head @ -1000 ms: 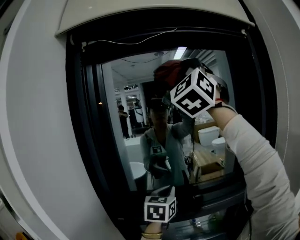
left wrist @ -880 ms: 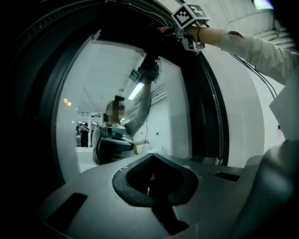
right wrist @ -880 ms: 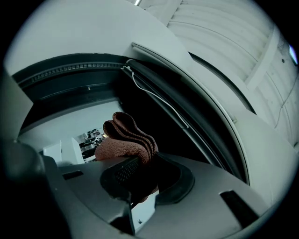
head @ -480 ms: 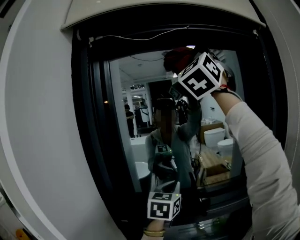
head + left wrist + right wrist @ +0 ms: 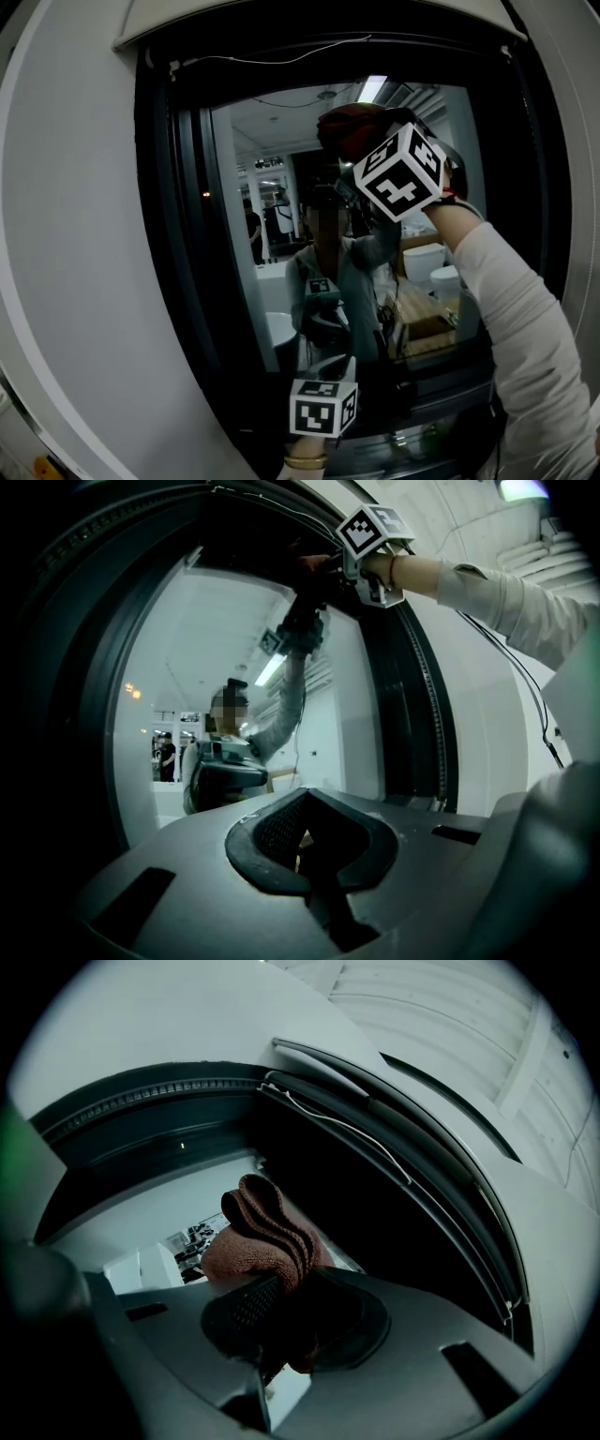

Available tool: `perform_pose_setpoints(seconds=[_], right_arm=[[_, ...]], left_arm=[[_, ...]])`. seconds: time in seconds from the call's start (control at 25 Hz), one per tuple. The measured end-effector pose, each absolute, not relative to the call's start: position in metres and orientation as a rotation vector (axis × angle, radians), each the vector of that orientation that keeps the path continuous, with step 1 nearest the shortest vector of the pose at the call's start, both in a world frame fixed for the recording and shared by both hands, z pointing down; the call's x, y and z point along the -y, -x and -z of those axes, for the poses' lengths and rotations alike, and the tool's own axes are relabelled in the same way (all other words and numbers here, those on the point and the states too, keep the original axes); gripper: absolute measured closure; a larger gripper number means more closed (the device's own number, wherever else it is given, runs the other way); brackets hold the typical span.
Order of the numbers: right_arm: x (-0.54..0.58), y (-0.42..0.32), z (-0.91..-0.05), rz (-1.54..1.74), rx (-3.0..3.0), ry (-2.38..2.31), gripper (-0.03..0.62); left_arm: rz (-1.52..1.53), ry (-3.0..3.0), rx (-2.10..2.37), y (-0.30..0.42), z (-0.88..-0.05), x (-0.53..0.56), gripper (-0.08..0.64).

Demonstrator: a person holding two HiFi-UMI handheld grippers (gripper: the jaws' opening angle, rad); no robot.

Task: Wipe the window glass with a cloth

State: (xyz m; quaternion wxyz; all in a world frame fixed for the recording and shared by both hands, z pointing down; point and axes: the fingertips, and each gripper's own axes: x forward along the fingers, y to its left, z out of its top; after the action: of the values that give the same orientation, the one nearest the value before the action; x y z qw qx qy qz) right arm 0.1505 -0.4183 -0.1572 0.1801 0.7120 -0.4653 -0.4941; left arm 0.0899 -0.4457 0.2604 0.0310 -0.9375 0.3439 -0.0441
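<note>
The window glass (image 5: 251, 159) sits in a dark frame (image 5: 169, 234) and mirrors a lit room and a person. My right gripper (image 5: 281, 1309) is shut on a folded reddish-brown cloth (image 5: 267, 1232). In the head view that cloth (image 5: 349, 127) is pressed to the upper part of the pane, just beyond the right gripper's marker cube (image 5: 403, 173). My left gripper (image 5: 307, 847) is shut with nothing in it, held low by the bottom of the window, its cube (image 5: 323, 408) at the lower edge of the head view. The left gripper view shows the right gripper (image 5: 373, 538) high up.
A thin white cord (image 5: 272, 58) runs along the top of the dark frame, under a pale box (image 5: 309, 19). Light curved wall (image 5: 66, 234) lies left of the window. A dark sill (image 5: 441, 412) runs below the pane. My right sleeve (image 5: 506, 319) crosses its right side.
The right gripper carried the cloth up the glass toward the top edge, then came slightly back down. The left gripper stayed low near the sill.
</note>
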Motion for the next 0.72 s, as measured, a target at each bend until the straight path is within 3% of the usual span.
perform_pose_setpoints(seconds=[0.72], right_arm=[[0.426, -0.14, 0.007, 1.297, 1.454, -1.868, 0.535]], left_arm=[[0.17, 2.935, -1.072, -0.086, -0.303, 0.412, 0.555]])
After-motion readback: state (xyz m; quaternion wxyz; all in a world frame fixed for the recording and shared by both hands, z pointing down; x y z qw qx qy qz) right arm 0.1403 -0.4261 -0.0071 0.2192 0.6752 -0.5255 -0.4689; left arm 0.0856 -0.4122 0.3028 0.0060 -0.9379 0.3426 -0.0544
